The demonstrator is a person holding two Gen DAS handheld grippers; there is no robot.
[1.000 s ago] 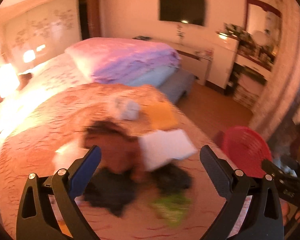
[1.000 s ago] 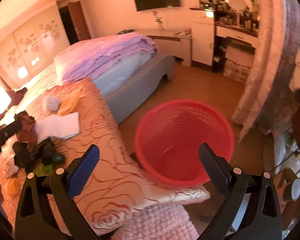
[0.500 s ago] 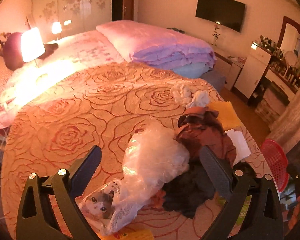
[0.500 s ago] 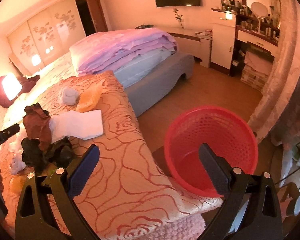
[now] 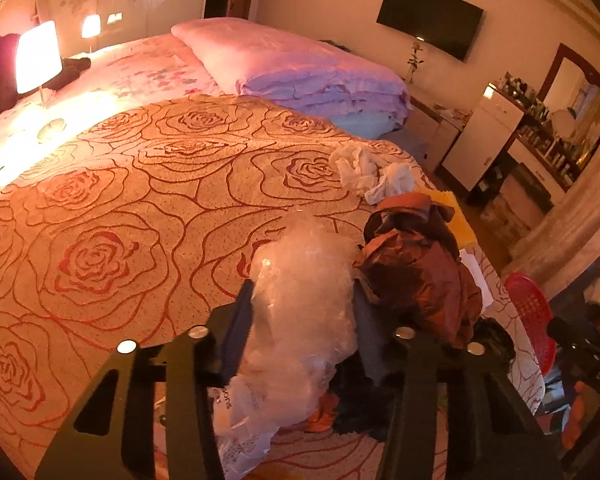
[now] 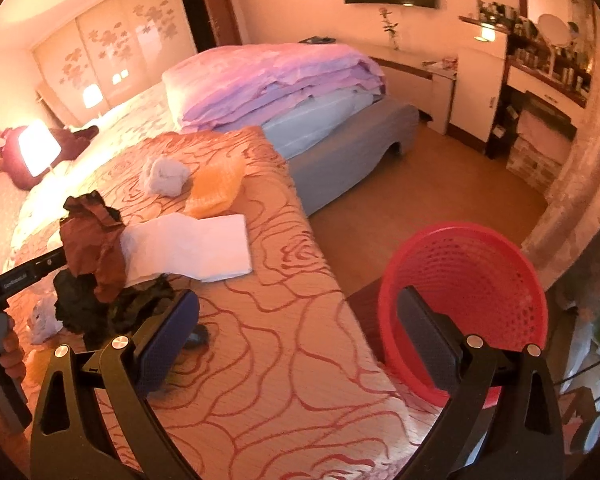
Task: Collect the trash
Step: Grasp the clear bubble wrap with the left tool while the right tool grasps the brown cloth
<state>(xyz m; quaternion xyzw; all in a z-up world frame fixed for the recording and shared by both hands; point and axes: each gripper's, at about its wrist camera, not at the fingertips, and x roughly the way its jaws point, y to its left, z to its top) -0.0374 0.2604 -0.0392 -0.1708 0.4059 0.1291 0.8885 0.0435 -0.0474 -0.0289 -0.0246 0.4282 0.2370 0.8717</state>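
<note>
**Left gripper closes on a clear plastic bag on the bed**

The left gripper (image 5: 304, 312) has just been closing, and its two dark pads now press the sides of a crumpled clear plastic bag (image 5: 300, 280). The bag is thin, shiny and full of wrinkles, and it bulges up between the jaws. It lies on the bedspread (image 5: 120, 208), a soft orange cover with a red rose pattern. Just to the right of the bag there is a wrinkled brown paper (image 5: 416, 264), and under it some dark crumpled pieces. Farther back lie white crushed tissues (image 5: 364, 168) and a flat yellow sheet (image 5: 456, 216).

The right gripper (image 6: 296, 328) is spread wide with nothing between its pads. Its view shows what the left view almost hides: the round red basket (image 6: 472, 276) of perforated plastic, which stands on the floor just beside the edge of the bed, and a flat white paper (image 6: 196, 244) beside the brown one. The clear bag is mostly hidden in this view. At the left edge a hand (image 6: 10, 354) holds the other gripper's handle.
</note>
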